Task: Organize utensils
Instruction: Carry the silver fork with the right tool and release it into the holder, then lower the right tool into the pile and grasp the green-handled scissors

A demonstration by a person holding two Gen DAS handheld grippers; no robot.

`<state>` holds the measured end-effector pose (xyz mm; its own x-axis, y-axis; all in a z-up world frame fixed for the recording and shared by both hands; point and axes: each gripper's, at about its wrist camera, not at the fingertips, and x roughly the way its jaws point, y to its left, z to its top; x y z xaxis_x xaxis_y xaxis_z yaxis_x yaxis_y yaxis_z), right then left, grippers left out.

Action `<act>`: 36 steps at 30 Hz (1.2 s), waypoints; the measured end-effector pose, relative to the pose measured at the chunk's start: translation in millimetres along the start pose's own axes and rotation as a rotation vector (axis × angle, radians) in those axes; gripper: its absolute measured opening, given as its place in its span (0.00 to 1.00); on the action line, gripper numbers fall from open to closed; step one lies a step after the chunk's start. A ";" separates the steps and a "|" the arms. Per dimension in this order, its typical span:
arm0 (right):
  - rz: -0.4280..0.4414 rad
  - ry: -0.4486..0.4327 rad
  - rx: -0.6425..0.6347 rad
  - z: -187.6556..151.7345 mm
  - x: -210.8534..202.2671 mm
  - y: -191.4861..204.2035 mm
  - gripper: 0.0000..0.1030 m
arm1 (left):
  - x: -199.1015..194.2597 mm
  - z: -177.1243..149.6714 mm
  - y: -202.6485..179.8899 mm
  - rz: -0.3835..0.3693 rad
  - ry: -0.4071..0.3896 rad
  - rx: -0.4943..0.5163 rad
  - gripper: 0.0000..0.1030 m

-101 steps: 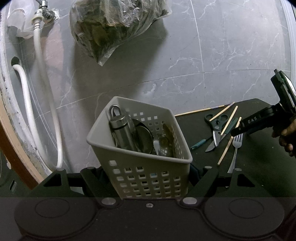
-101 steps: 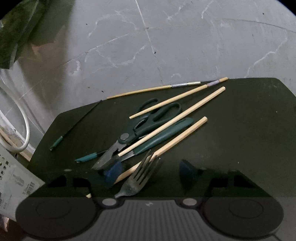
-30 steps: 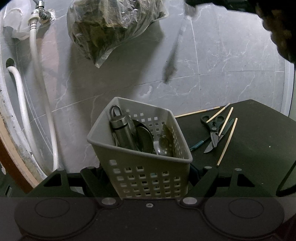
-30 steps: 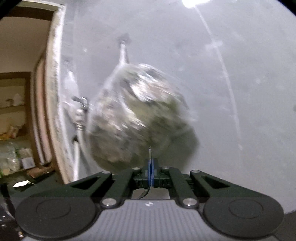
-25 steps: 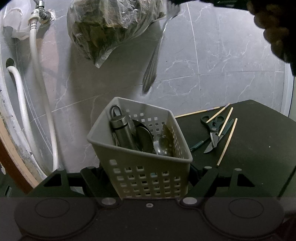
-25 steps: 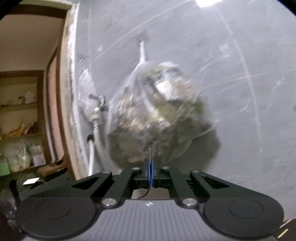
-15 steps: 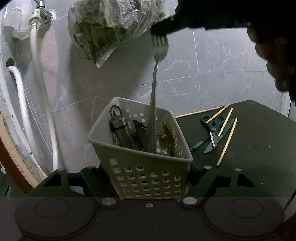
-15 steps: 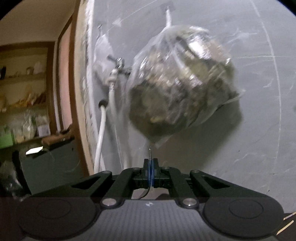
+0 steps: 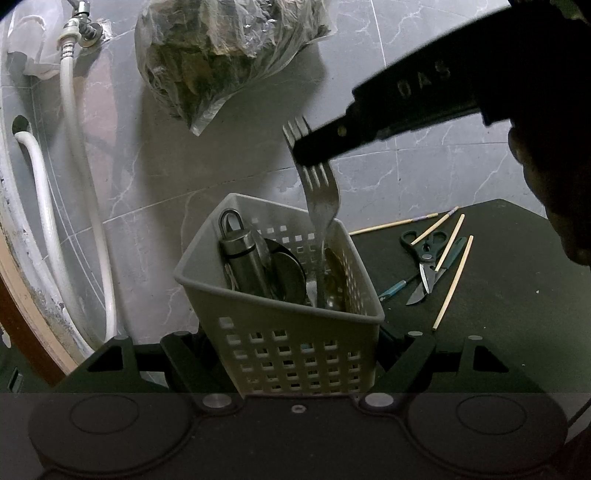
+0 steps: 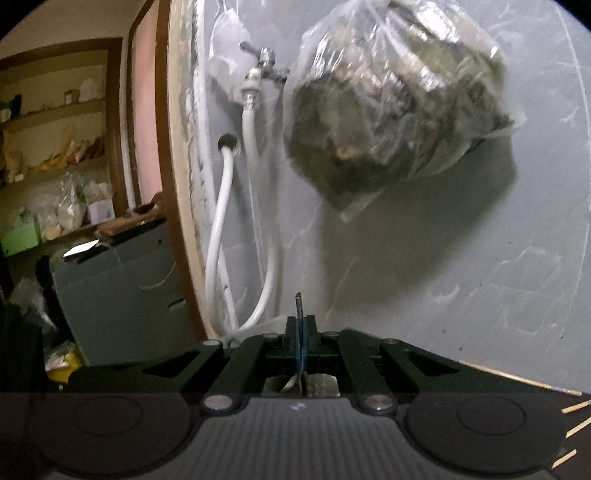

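My left gripper [image 9: 295,343] is shut on a grey perforated basket [image 9: 295,332] and holds it by its near wall. The basket holds a steel flask [image 9: 243,258], a dark round lid and a spoon. My right gripper [image 9: 314,151] is shut on a metal fork [image 9: 321,199] by its tines, above the basket. The fork's handle reaches down inside the basket. In the right wrist view my right gripper [image 10: 300,332] shows the fork [image 10: 297,302] edge-on between its pads. Scissors [image 9: 424,254], chopsticks [image 9: 452,280] and a teal-handled tool [image 9: 395,288] lie on the black table [image 9: 498,295].
A plastic bag [image 9: 221,55] of dark stuff hangs on the grey marble wall. A tap [image 9: 79,26] with white hoses [image 9: 99,221] is at the left. A door frame and shelves [image 10: 55,129] lie beyond.
My right gripper has lowered the fork, handle first, deeper into the basket. The basket and my left gripper have stayed put.
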<state>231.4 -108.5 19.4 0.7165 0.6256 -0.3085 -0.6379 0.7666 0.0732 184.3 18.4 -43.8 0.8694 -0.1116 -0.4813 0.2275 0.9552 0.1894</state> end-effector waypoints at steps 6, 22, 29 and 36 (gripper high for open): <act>0.006 0.023 0.007 -3.9 1.6 -1.7 0.03 | -0.2 -0.2 0.5 -0.001 0.000 0.000 0.78; 0.018 0.016 0.096 -5.6 -5.4 -17.1 0.96 | 1.5 0.9 -0.6 0.002 0.001 -0.001 0.78; -0.092 0.008 0.187 -8.2 -17.5 -44.2 1.00 | 0.7 1.1 0.3 0.003 0.006 0.003 0.78; -0.286 0.142 0.340 -41.2 -21.8 -83.6 1.00 | 1.0 1.3 -0.3 0.006 0.009 0.004 0.78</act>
<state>257.5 -192.2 -19.1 0.7890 0.3749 -0.4867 -0.2749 0.9240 0.2659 185.7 17.6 -43.3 0.8667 -0.1030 -0.4881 0.2238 0.9548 0.1958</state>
